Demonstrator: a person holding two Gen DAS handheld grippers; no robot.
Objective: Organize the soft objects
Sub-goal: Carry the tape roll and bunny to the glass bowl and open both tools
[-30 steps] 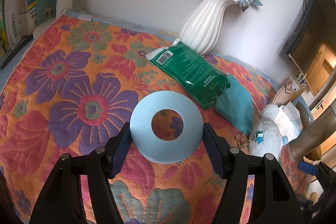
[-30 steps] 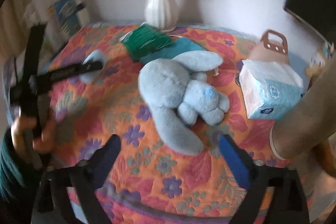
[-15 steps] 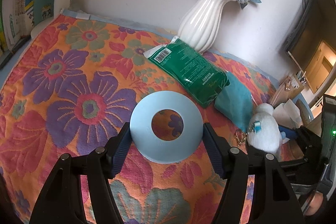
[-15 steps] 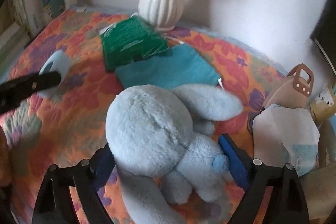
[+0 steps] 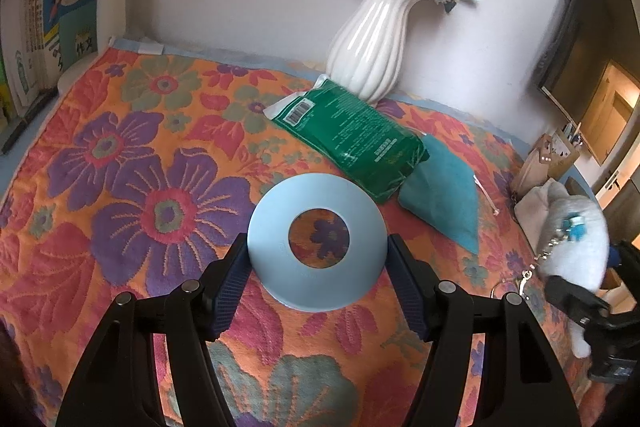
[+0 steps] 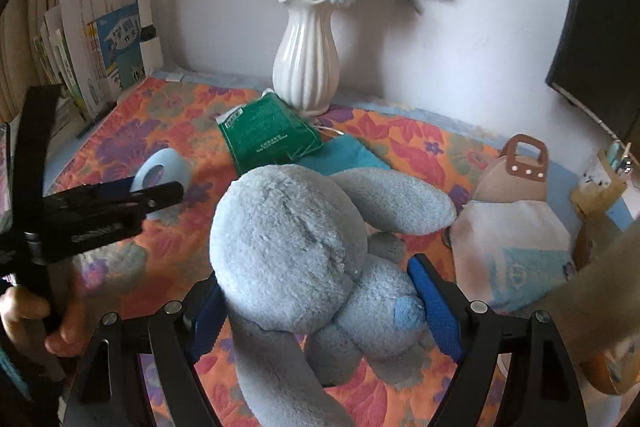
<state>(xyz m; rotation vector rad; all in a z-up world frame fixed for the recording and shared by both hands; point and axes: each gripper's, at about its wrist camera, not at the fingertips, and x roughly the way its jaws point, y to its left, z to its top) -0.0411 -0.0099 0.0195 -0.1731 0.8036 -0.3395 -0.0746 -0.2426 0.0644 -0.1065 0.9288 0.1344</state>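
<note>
The left tongs [image 5: 318, 281] gripped a pale blue ring [image 5: 317, 241] by its outer edge, both pads touching it, above the flowered cloth [image 5: 120, 187] on the table. Just beyond the ring lay a green packet [image 5: 348, 137], with a teal pouch [image 5: 444, 203] beside it. The right tongs [image 6: 320, 303] stood wide, blue pads [image 6: 434, 307] on either side of a blue plush rabbit [image 6: 296, 251], pressing its body. Past them stood a white vase [image 6: 306, 63].

One plush rabbit [image 6: 296, 251], one ring [image 5: 318, 241].
</note>
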